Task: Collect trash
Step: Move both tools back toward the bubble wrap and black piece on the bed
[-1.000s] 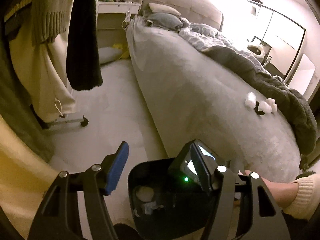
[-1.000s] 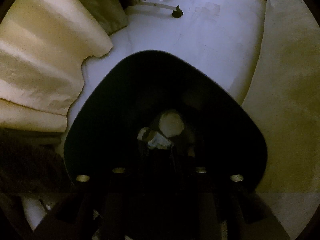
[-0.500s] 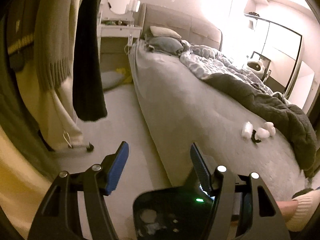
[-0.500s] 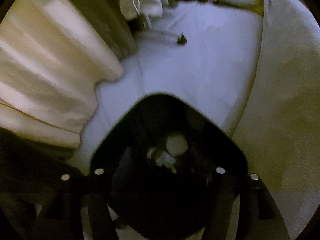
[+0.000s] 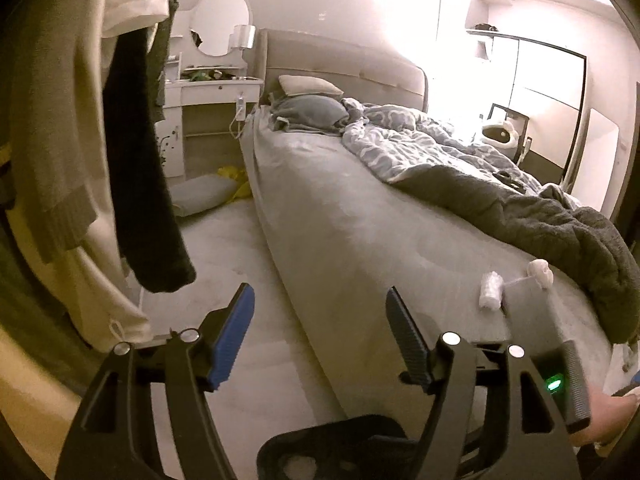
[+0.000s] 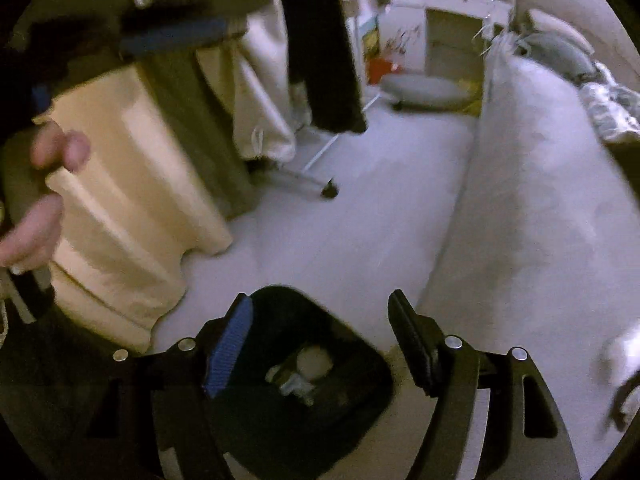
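Trash wads (image 5: pixel 491 295) lie near the bed's (image 5: pixel 344 232) foot edge beside a dark blanket (image 5: pixel 560 232). Only our right view shows the bin's (image 6: pixel 352 344) contents. Both tools, left (image 5: pixel 320 334) and right (image 6: pixel 320 340), have just been opening, spread and empty.

The bin (image 6: pixel 360 400) stands on the floor (image 6: pixel 360 220) left of the bed (image 5: pixel 340 240); tissue wads (image 5: pixel 491 295) lie on the bed's near right, paper scraps (image 6: pixel 308 368) in the bin.
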A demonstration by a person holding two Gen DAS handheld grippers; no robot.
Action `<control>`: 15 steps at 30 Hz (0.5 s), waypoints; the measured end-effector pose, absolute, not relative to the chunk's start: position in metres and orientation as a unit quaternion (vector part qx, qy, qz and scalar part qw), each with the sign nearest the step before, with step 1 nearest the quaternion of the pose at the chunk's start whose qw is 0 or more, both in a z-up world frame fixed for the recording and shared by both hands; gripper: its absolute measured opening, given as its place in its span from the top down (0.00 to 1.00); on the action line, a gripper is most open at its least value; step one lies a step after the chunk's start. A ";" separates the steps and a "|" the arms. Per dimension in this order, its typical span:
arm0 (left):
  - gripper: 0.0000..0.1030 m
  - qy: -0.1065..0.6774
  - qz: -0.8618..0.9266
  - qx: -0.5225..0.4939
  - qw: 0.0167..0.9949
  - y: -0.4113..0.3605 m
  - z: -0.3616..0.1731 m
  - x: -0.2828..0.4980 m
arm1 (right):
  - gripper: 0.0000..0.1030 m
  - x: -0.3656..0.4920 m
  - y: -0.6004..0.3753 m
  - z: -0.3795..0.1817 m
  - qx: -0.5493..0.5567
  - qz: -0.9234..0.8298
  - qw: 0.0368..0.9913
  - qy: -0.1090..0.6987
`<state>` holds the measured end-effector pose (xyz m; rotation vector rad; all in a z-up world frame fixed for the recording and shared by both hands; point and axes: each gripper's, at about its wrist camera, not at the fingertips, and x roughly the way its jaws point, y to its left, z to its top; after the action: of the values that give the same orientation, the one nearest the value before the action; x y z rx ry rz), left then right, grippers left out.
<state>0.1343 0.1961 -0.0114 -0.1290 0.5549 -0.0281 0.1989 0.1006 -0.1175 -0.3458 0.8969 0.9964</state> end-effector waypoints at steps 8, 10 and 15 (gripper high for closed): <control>0.19 0.278 -0.036 -0.056 0.958 0.174 -0.010 0.158 | 0.28 0.215 0.054 -0.095 -0.161 0.431 0.805 0.375; 0.17 0.284 -0.031 -0.055 0.957 0.169 -0.013 0.164 | 0.28 0.219 0.042 -0.092 -0.165 0.424 0.812 0.366; 0.17 0.297 -0.040 -0.063 0.952 0.152 -0.017 0.181 | 0.26 0.223 0.013 -0.085 -0.192 0.404 0.829 0.337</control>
<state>0.1813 0.1523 -0.0170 -0.1287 0.6043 -0.0815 0.2227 0.0131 -0.0847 -0.4080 0.7159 0.8568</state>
